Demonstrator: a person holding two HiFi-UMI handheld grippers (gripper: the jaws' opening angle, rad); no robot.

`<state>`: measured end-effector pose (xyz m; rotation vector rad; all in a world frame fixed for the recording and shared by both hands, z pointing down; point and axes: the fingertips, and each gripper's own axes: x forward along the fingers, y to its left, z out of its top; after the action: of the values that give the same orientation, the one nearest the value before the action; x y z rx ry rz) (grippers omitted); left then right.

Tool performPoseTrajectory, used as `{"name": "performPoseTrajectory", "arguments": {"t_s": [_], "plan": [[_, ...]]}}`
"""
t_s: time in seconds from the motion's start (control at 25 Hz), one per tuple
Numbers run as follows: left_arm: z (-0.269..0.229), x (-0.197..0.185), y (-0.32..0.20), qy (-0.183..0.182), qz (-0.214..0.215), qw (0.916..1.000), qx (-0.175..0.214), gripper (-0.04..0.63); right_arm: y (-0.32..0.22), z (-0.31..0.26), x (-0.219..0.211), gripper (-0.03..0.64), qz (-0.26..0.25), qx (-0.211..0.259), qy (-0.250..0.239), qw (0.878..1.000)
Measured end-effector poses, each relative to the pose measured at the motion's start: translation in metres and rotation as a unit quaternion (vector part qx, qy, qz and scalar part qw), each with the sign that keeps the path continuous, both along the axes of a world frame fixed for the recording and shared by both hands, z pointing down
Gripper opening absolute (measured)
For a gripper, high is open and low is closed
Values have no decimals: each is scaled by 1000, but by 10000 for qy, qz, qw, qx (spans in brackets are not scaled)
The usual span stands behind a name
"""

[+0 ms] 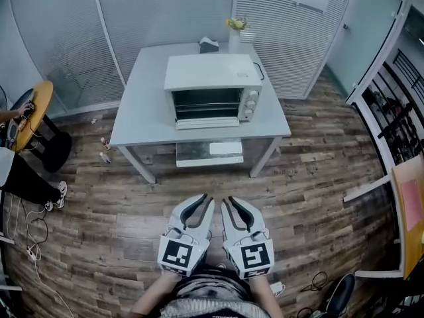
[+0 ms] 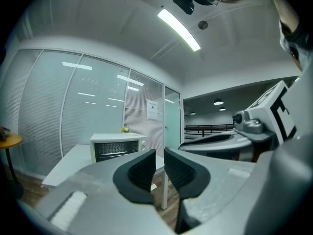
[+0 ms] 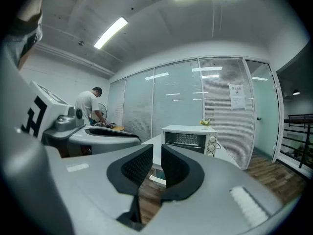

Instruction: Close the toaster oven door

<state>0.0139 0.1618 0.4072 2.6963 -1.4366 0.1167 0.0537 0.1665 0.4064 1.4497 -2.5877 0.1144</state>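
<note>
A white toaster oven (image 1: 213, 88) stands on a grey table (image 1: 142, 111), its dark cavity showing and its door (image 1: 207, 122) dropped open at the front. The oven also shows small and far off in the left gripper view (image 2: 117, 147) and the right gripper view (image 3: 190, 138). Both grippers hang side by side close to the person's body, well short of the table. My left gripper (image 1: 199, 207) (image 2: 160, 155) has a narrow gap between its pads and holds nothing. My right gripper (image 1: 235, 207) (image 3: 157, 153) stands the same way, empty.
A vase of flowers (image 1: 236, 35) and a small box (image 1: 209, 45) sit at the table's back edge. A flat tray (image 1: 209, 152) lies under the table. A person (image 3: 88, 104) works at a round yellow table (image 1: 33, 111) on the left. A wooden chair (image 1: 411, 211) stands right.
</note>
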Motion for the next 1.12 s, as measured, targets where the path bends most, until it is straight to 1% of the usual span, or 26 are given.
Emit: {"name": "performPoseTrajectory", "arguments": {"t_s": [0.08,0.2,0.28,0.36,0.52,0.64,0.72,0.76,0.88,0.92,1.0,1.12], "plan": [[1,-4,-16,85,14,9999,-78,48,-18,0,-6,54,45,22,-29,10000],[4,-14,-37,-55,110,9999,-14,48,-40,2,-14,55,95,56,-8,9999],[4,-20,-48,45,102,9999,-84,48,-52,4,-19,57,141,56,11,9999],[6,-27,-59,97,115,9998,-123,48,-62,6,-26,57,173,-21,24,9998],[13,-41,-79,-21,217,9997,-104,48,-81,8,-41,58,181,-3,19,9998],[14,-48,-89,39,284,9995,-116,48,-92,10,-51,57,217,-14,44,9998],[16,-52,-94,101,290,9993,-211,48,-98,12,-57,57,233,-47,81,9997],[18,-54,-96,75,313,9992,-222,48,-100,13,-59,57,239,-67,104,9996],[22,-57,-104,-182,471,9987,-77,48,-106,15,-63,57,239,-98,177,9995],[22,-58,-106,-200,493,9986,-62,48,-108,15,-63,57,240,-100,193,9995],[22,-59,-111,-153,469,9987,-97,48,-112,15,-63,57,232,-83,205,9995],[21,-60,-121,43,340,9991,-253,48,-124,16,-64,57,188,-61,214,9996]]}}
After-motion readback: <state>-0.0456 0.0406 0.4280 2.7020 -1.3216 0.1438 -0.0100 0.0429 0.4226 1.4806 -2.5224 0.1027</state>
